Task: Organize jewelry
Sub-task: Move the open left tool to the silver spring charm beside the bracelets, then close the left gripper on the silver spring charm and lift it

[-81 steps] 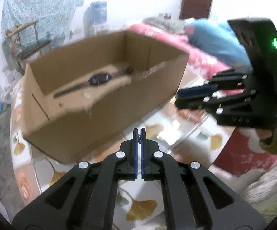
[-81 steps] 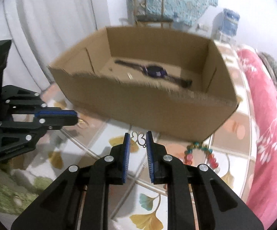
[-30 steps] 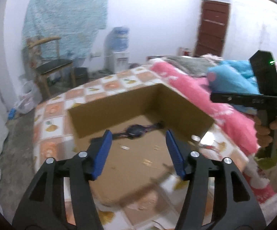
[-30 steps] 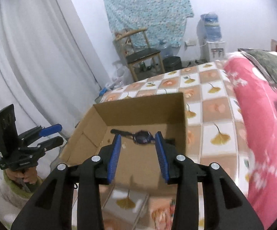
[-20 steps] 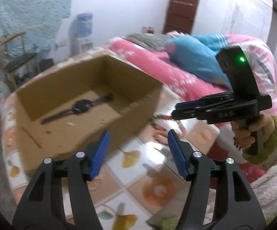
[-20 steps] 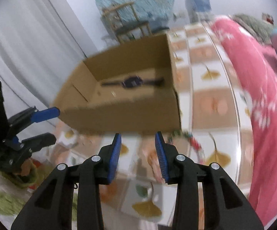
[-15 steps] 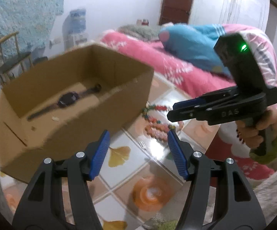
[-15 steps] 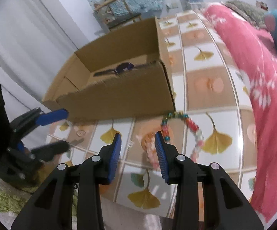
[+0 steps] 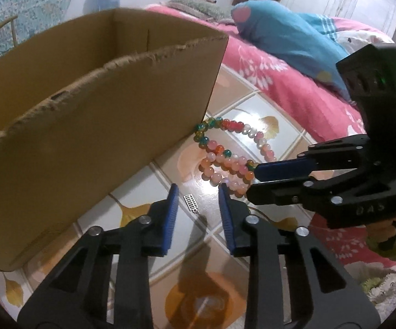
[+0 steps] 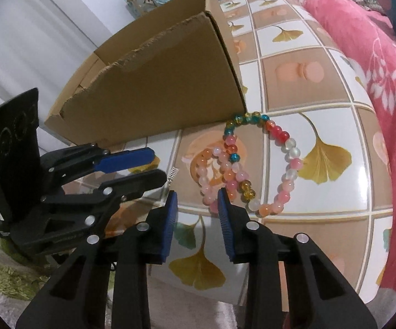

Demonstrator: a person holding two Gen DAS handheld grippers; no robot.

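Note:
Two beaded bracelets (image 9: 225, 159) (image 10: 252, 164), one multicoloured and one pale pink, lie overlapped on the tiled table just off the corner of the cardboard box (image 9: 88, 123) (image 10: 165, 87). A tiny silver comb-shaped piece (image 9: 191, 202) (image 10: 173, 174) lies left of them. My left gripper (image 9: 198, 192) (image 10: 156, 167) is low over the table with its jaws closing around the silver piece, pads not touching it. My right gripper (image 10: 197, 194) (image 9: 252, 181) is also closing, the pink beads just inside its right fingertip and unpressed. The box's inside is hidden.
A pink bedspread (image 9: 280, 82) (image 10: 376, 54) with a blue pillow (image 9: 285, 35) runs along the table's right side. The table's near edge (image 10: 252, 288) is close below my right gripper. A green rug (image 10: 3, 279) and white curtain (image 10: 33, 41) lie to the left.
Both grippers dropped from above the box to the table in front of it. The left jaws narrowed a lot, the right slightly. The watch in the box passed out of sight.

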